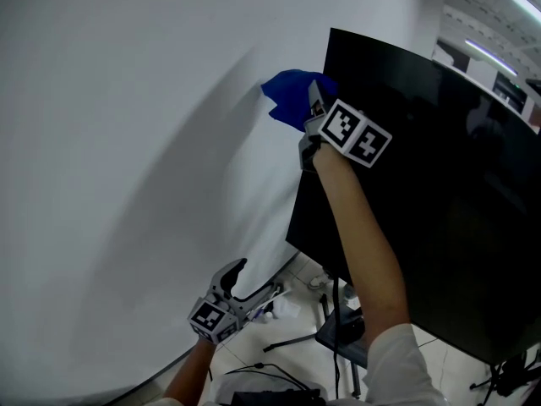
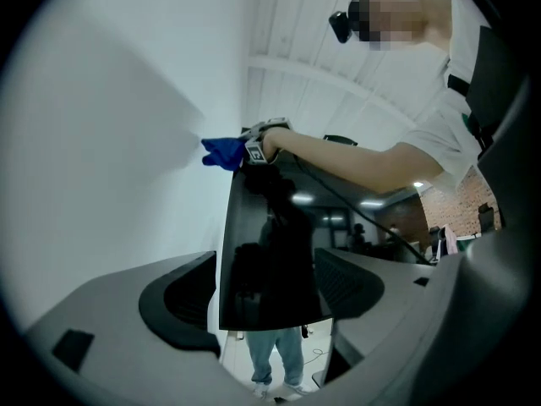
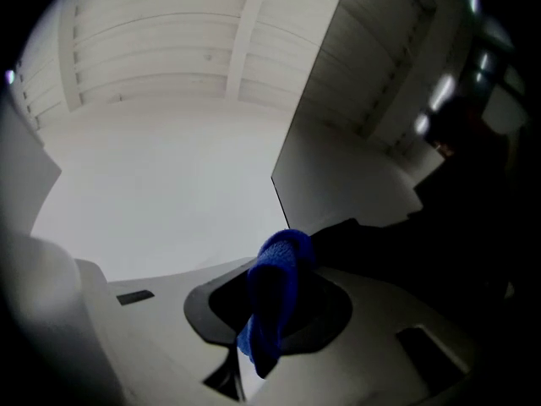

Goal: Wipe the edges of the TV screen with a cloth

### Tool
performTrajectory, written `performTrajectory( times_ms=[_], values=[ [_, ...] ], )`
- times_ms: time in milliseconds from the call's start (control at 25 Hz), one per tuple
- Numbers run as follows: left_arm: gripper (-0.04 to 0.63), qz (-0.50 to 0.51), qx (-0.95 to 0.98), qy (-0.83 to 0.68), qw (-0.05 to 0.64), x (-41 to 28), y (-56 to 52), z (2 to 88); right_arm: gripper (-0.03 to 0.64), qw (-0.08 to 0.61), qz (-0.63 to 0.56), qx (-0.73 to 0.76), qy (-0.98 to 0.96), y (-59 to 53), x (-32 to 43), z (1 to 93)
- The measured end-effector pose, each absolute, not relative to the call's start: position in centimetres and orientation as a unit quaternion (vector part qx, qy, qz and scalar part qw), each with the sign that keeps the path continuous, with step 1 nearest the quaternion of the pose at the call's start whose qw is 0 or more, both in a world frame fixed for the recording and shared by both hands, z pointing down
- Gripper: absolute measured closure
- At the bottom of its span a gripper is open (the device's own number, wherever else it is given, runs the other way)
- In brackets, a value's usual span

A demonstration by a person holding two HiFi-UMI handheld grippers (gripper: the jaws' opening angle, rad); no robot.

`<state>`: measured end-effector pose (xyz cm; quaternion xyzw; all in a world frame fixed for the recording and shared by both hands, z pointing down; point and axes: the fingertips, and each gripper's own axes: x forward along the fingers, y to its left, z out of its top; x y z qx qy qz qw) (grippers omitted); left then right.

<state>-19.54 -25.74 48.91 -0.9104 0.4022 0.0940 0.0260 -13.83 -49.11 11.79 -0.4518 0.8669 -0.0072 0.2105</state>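
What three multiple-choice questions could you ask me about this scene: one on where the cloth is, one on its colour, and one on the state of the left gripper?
1. Where is the cloth?
A. At the bottom edge of the TV screen
B. In the right gripper, at the screen's left edge near the top
C. In the left gripper

2. What colour is the cloth?
A. White
B. Red
C. Blue

3. What state is the left gripper in?
A. Open, holding nothing
B. Shut on the cloth
C. Shut on the screen's edge

Answers:
1. B: the head view shows the right gripper holding the cloth against the screen's upper left edge.
2. C: the cloth is blue in all three views.
3. A: the left gripper view shows its jaws apart, and it hangs low, away from the screen.
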Motion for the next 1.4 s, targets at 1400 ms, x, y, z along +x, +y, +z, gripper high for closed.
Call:
performTrajectory(
  times_ms=[1400],
  values=[
    [0.249,0.091,-0.993,0.078,-0.023,8.2,-18.7,50.4,0.552,0.294,0.11,-0.671,0.672,-21.2,27.3,-5.3]
  ],
)
